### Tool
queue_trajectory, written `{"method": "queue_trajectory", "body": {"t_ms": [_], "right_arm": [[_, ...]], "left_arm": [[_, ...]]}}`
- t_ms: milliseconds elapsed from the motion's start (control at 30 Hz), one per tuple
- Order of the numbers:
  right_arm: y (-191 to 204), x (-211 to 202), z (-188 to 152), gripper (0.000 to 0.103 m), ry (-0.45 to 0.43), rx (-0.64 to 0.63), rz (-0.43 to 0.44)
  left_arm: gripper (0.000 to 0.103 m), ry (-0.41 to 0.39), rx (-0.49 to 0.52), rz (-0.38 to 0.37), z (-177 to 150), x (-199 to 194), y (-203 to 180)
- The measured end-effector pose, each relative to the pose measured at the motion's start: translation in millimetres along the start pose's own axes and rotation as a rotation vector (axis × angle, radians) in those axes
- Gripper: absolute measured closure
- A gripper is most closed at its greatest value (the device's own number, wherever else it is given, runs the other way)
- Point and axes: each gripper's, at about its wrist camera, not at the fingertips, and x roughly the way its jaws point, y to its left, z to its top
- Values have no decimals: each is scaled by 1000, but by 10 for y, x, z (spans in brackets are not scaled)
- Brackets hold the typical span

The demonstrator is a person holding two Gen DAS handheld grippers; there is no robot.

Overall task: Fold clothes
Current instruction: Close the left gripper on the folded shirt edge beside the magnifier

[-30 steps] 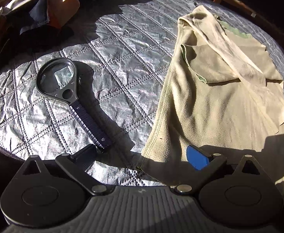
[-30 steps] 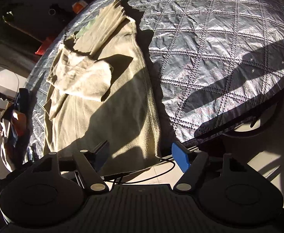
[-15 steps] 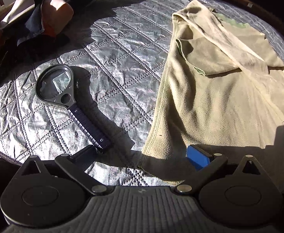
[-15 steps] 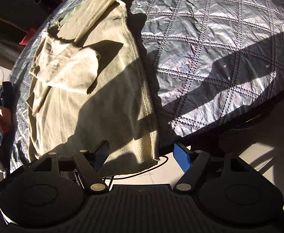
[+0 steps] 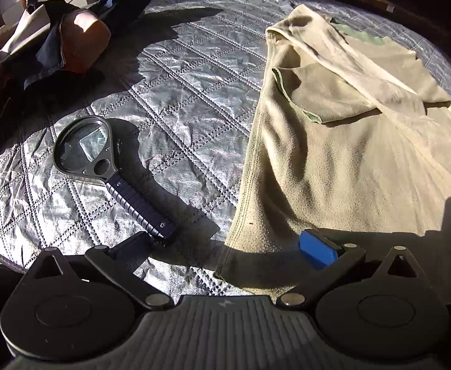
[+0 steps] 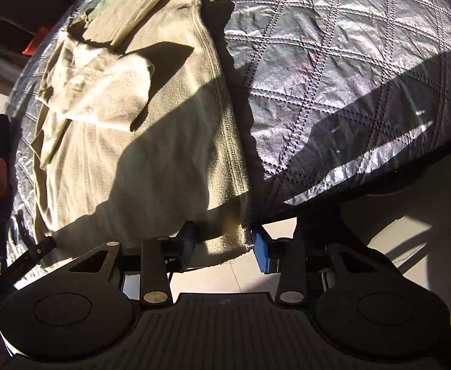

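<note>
At hem (image 6: 225,240): R jaws closing.

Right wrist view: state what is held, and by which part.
The right hand-held gripper is closing around the beige garment's near corner; not yet clearly gripped.

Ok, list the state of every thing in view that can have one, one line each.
beige garment: spread on the quilted silver cover, a sleeve folded across its body, not yet folded up.
right gripper: jaws closing, the garment's corner hanging off the table edge between them.
left gripper: open, over the garment's other near corner.
magnifying glass: lying flat, untouched.
pile of dark clothes: heaped, unfolded.
</note>
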Motion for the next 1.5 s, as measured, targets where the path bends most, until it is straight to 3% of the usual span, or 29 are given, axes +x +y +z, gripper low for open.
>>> {"method": "queue_trajectory", "body": {"t_ms": [67, 133, 367, 433, 500, 633, 733, 833, 1000, 1200, 1500], "right_arm": [[7, -13, -14, 73, 4, -11, 19], [13, -34, -29, 97, 1, -25, 38], [-67, -213, -60, 98, -84, 8, 146], [-114, -252, -48, 98, -101, 33, 165], [-124, -247, -39, 98, -104, 42, 165], [-74, -223, -48, 97, -116, 26, 170], [-65, -226, -54, 97, -126, 25, 179], [-81, -238, -53, 97, -133, 31, 187], [-109, -269, -46, 97, -150, 44, 212], [-115, -284, -41, 97, -160, 50, 226], [-92, -378, -81, 97, -229, 34, 236]], "left_arm": [[1, -4, 2, -4, -3, -7, 0], [6, -7, 5, -9, -5, -15, 2], [23, -26, 3, -21, 6, -59, 12], [45, -36, -6, -26, 20, -83, 22], [59, -40, -32, -30, 41, -105, 57], [79, -28, -124, -81, 72, -118, 215], [95, 17, -246, -184, 84, -85, 412], [99, 50, -323, -250, 70, -58, 521], [101, 70, -361, -313, 43, -74, 555], [101, 84, -440, -311, 33, -70, 680], [102, 56, -454, -313, 29, -166, 735]]}}
